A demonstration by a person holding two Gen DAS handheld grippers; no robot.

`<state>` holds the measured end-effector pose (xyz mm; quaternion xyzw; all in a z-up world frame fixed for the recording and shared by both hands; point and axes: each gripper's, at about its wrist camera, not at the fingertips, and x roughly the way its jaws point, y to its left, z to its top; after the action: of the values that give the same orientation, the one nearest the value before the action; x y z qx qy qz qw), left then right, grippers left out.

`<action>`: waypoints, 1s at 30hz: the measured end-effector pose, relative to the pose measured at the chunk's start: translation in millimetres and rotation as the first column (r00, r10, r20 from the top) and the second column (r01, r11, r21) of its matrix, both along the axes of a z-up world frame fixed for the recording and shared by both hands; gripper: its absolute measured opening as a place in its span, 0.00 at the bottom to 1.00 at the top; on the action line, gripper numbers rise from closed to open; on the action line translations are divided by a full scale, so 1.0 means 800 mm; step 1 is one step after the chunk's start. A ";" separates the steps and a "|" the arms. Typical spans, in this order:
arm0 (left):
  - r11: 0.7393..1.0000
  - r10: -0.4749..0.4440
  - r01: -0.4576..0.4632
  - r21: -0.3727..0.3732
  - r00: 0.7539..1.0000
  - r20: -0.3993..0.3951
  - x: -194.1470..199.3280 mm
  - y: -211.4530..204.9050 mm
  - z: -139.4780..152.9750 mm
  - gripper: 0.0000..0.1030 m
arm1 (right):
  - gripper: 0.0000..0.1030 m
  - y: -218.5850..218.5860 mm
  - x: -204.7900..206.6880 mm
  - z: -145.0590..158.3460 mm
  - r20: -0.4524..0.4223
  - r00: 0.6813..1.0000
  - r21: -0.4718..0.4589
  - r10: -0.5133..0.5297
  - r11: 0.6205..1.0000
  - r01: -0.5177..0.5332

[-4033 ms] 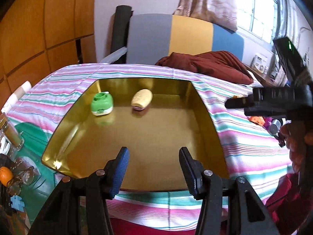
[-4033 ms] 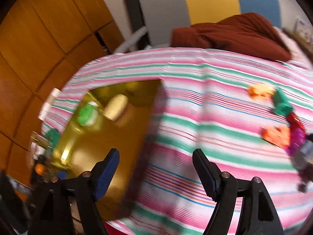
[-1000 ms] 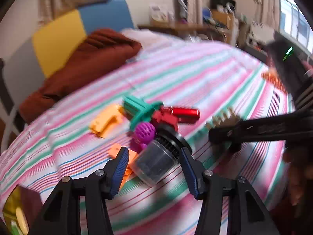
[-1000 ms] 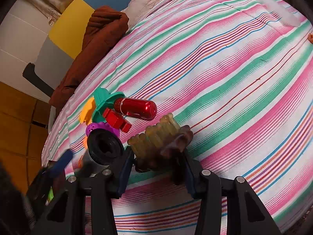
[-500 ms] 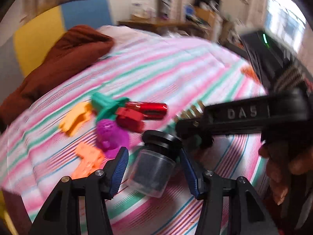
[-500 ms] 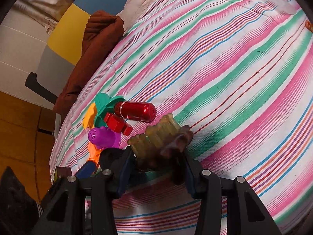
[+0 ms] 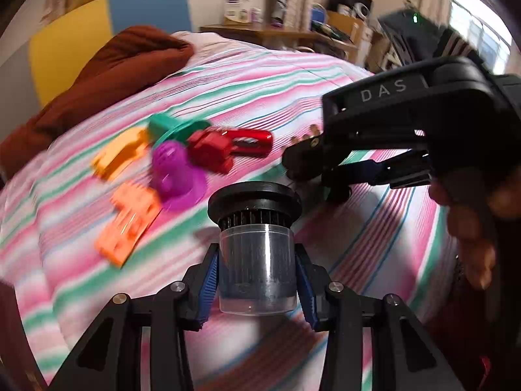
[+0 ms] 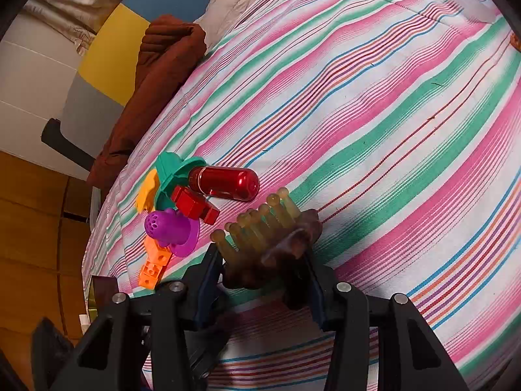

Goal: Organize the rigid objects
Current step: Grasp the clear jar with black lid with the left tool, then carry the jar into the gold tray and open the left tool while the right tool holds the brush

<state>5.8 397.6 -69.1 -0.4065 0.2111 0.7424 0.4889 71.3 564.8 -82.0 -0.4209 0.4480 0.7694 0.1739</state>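
Observation:
My left gripper [image 7: 257, 288] is shut on a clear plastic jar with a black ribbed lid [image 7: 255, 260], held upright above the striped cloth. My right gripper [image 8: 265, 280] is shut on a brown massage brush with yellowish nubs [image 8: 263, 231]; it also shows at the right of the left wrist view [image 7: 325, 169]. A pile lies on the cloth: red capsule [image 8: 224, 183], red block [image 8: 193, 204], purple perforated toy [image 8: 169, 228], teal piece [image 8: 172, 171], yellow-orange piece [image 8: 146, 192] and orange brick [image 8: 153, 264].
The pink, green and white striped cloth [image 8: 390, 130] covers the table. A dark red blanket [image 8: 156, 75] lies on a grey, yellow and blue chair [image 8: 104, 55] behind it. A gold tray's corner [image 8: 91, 296] shows at lower left. Wooden panels stand on the left.
My left gripper has closed on the jar and stood it upright off the cloth. My right gripper has stayed shut on the brush. The jar is gone from the right wrist view.

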 end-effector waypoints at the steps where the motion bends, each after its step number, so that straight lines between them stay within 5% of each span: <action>1: 0.999 0.028 -0.028 0.019 0.999 0.023 -0.001 -0.013 0.000 0.42 | 0.47 0.000 0.000 0.000 0.000 1.000 0.001 0.001 1.000 -0.001; 9: 0.967 0.173 -0.198 0.159 0.972 0.160 -0.001 -0.108 0.004 0.42 | 0.47 -0.008 -0.007 -0.001 -0.004 0.999 0.000 0.047 0.999 -0.047; 23: 0.889 0.271 -0.334 0.312 0.935 0.229 0.016 -0.242 0.058 0.42 | 0.47 -0.033 -0.022 0.003 0.013 0.988 0.050 0.154 0.987 -0.154; 30: 0.808 0.412 -0.498 0.313 0.859 0.303 -0.011 -0.326 0.066 0.42 | 0.46 -0.040 -0.025 0.007 -0.019 0.982 0.050 0.188 0.981 -0.187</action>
<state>-2.8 137.2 -16.2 -0.4221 -0.0968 0.8149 0.3852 51.4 533.2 -76.5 -0.4476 0.3898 0.7979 0.1055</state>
